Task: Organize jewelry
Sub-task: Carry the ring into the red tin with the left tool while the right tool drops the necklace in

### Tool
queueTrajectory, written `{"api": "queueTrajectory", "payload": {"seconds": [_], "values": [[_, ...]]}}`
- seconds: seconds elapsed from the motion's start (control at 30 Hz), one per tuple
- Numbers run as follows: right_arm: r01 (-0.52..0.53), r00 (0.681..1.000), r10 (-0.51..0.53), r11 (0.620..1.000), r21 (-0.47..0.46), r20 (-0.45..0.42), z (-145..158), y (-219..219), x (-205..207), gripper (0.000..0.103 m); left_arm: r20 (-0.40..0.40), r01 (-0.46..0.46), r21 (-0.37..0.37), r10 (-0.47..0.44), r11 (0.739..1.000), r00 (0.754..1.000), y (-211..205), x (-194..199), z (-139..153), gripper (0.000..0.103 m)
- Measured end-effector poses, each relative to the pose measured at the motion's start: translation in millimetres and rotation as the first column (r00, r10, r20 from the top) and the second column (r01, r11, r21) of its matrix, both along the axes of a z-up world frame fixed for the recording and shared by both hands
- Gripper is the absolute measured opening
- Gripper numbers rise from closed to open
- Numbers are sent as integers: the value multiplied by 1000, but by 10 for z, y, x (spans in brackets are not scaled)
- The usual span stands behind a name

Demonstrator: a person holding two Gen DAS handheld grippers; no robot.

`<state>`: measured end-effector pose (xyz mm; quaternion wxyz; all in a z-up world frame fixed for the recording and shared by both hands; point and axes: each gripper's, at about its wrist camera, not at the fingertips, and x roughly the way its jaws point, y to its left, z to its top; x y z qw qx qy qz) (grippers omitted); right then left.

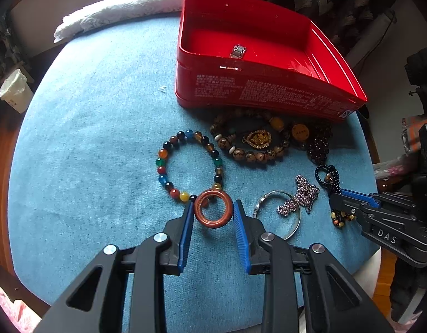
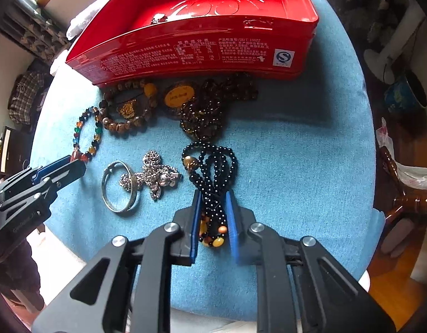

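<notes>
On the blue table, working left to right, my left gripper [image 1: 213, 211] is clamped on the brown ring [image 1: 213, 209], which overlaps the near end of the colour bead bracelet [image 1: 189, 163]. The ring is stiff and smooth, so a squeeze across its outer rim suits it, though it could slip. Next come the silver bangle [image 1: 280, 213] and the silver chain [image 1: 302, 195] heaped partly over it: the bangle is rigid, the chain limp and likely to snag. My right gripper [image 2: 212, 216] has its jaws closing around the bunched black bead string [image 2: 210, 166] just above its amber ends; it is soft and will dangle, so taking the gathered strands together seems wise. The red tin [image 1: 268, 94] stands open behind, with a brown bracelet [image 1: 249, 144] just beside its front wall.

The left view shows a small metal piece [image 1: 237, 51] in the tin; the right view shows only part of something there, perhaps the same piece, yet reads the tin's label clearly.
</notes>
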<state>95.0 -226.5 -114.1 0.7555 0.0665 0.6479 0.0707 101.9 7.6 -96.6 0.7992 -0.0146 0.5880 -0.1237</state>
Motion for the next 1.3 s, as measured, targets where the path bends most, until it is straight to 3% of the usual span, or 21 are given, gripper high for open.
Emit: {"api": "queueTrajectory", "payload": {"seconds": [0.5,0.87,1.07,1.3], "values": [[18,986,-26,999,51,162,708,-165,-66,13,111,0,-42,5,999,994,62,-77,485,29],[23,961,-42,997,72,273,1100,-221,455,13,225,-3,-81,21,997,974,-33,345,911,29],[39,961,-56,997,69,270,1033,-265,928,13,252,5,-84,16,996,968,-208,883,959,29],[44,979,-55,997,64,195,660,-264,1368,13,157,17,-29,-12,999,987,-442,1388,523,29]]}}
